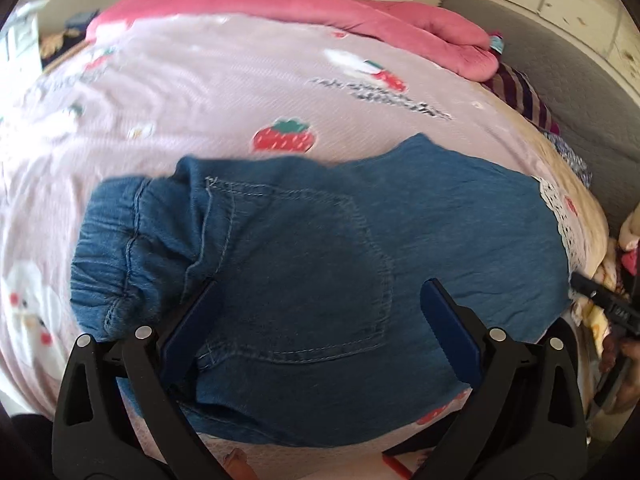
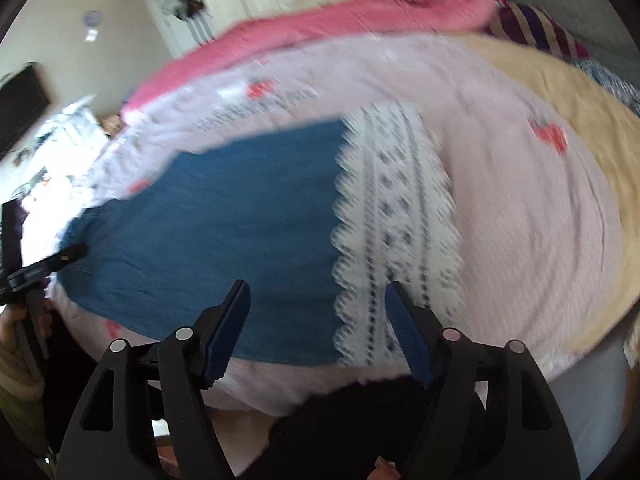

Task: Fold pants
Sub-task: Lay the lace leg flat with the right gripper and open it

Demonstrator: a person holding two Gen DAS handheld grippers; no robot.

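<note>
1. Bed (image 1: pixel 200 92), pink strawberry-print cover: carrying everything.
2. Denim pants (image 1: pixel 304 240): spread flat near the front edge, waistband left, lace cuff (image 2: pixel 392 216) right.
3. Left gripper (image 1: pixel 320 304), right gripper (image 2: pixel 316 312): fingers apart, empty, above waist and cuff.
4. Advice: pinch both layers near the edges; lift evenly.

Motion blur smears the lace hem (image 2: pixel 394 232) of the pants (image 2: pixel 224 216) and the bedsheet print (image 1: pixel 384 98) beyond reading
</note>
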